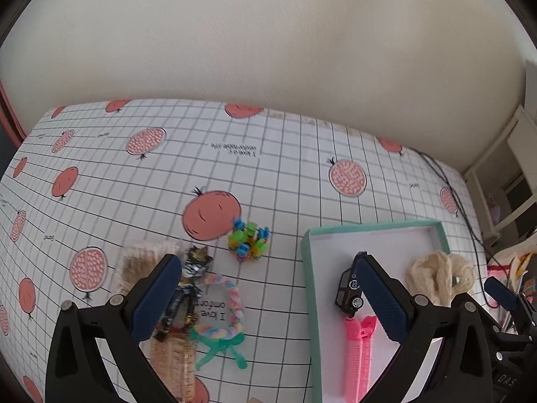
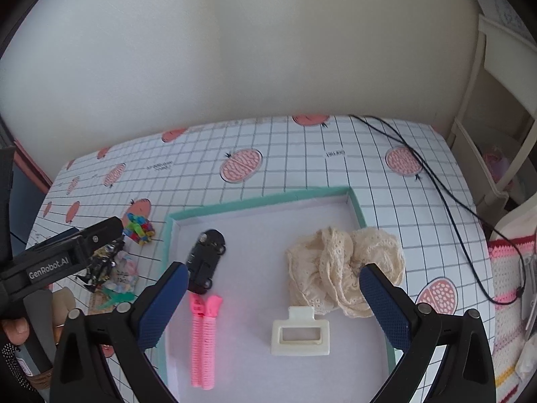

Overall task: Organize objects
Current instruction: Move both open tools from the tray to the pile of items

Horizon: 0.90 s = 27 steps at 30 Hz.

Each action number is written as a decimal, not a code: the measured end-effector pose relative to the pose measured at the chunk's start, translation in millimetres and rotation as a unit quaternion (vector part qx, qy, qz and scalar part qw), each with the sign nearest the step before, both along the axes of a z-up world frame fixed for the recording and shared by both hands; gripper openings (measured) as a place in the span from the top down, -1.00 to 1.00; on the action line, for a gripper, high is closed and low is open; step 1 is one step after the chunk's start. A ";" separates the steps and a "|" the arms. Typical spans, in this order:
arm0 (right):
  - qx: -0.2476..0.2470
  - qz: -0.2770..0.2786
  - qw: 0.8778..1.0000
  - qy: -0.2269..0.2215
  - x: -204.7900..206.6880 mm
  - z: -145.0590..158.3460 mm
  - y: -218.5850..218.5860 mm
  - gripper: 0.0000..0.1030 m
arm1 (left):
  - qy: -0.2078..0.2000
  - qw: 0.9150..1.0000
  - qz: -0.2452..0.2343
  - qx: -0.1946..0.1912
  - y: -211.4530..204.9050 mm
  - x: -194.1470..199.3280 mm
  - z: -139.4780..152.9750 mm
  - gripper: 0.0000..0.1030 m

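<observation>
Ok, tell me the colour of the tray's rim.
The tray's rim is mint green, around a white floor; the right wrist view shows it best.

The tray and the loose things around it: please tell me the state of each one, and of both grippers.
Tray: open, partly filled.
Toy car: in tray, on its side.
Pink clip: in tray, lying flat.
White claw clip: in tray, flat.
Lace scrunchie: in tray, bunched.
Colourful block toy: outside, on table.
Pastel rope ring: outside, on table.
Left gripper: open, empty.
Right gripper: open, empty.
</observation>
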State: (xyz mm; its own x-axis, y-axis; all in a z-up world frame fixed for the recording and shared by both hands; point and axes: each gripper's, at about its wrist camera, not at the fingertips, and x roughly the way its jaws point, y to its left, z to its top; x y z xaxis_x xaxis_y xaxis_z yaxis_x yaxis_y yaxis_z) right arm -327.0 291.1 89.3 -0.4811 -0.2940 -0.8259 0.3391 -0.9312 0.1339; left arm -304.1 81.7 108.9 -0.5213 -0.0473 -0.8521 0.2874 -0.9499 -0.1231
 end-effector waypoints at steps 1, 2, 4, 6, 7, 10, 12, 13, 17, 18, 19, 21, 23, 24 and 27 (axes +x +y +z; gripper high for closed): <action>-0.002 0.004 1.000 0.005 1.1 4.2 -2.4 -1.00 | 0.003 1.000 0.004 0.001 -3.9 2.1 3.6 -1.00; -0.005 0.008 1.000 0.011 2.7 8.6 -5.1 -1.00 | 0.007 1.000 0.008 0.001 -8.5 4.6 7.3 -1.00; -0.013 0.013 1.000 0.022 6.0 17.4 -10.7 -1.00 | 0.013 1.000 0.017 0.002 -19.4 9.8 15.0 -1.00; -0.030 0.020 0.999 0.032 9.7 25.7 -17.0 -1.00 | 0.017 1.000 0.026 0.003 -30.6 14.3 20.4 -1.00; -0.038 0.023 0.998 0.034 11.8 28.6 -20.1 -1.00 | 0.017 0.999 0.030 0.002 -36.4 16.5 21.8 -1.00; -0.047 0.037 0.998 0.032 15.7 33.2 -36.6 -1.00 | 0.013 0.999 0.045 0.000 -54.6 23.7 24.0 -1.00; -0.041 0.052 0.997 0.030 19.2 32.8 -50.2 -1.00 | 0.010 0.998 0.054 0.000 -68.0 28.6 24.5 -1.00; -0.039 0.061 0.997 0.030 21.3 32.5 -57.6 -1.00 | 0.008 0.998 0.059 -0.001 -73.3 30.6 24.7 -1.00; -0.032 0.084 0.996 0.026 30.2 28.9 -82.5 -1.00 | 0.004 0.997 0.073 -0.004 -94.4 40.2 26.3 -1.00; -0.032 0.090 0.995 0.026 32.7 28.3 -88.7 -1.00 | 0.005 0.997 0.077 -0.003 -98.2 42.2 26.7 -1.00; -0.032 0.095 0.995 0.025 34.8 27.5 -94.4 -1.00 | 0.004 0.997 0.082 -0.003 -102.4 44.3 26.9 -1.00; -0.032 0.106 0.994 0.021 39.3 25.5 -105.1 -1.00 | 0.001 0.996 0.089 0.000 -109.4 48.2 25.8 -1.00; -0.027 0.120 0.992 0.016 44.6 21.3 -117.4 -1.00 | -0.008 0.995 0.096 0.005 -114.1 51.6 21.0 -1.00; -0.023 0.126 0.992 0.015 47.3 19.0 -122.8 -1.00 | -0.014 0.995 0.100 0.008 -115.6 53.0 16.8 -1.00; -0.012 0.142 0.990 0.004 52.5 9.8 -137.1 -1.00 | -0.042 0.993 0.106 0.027 -118.2 55.8 -0.2 -1.00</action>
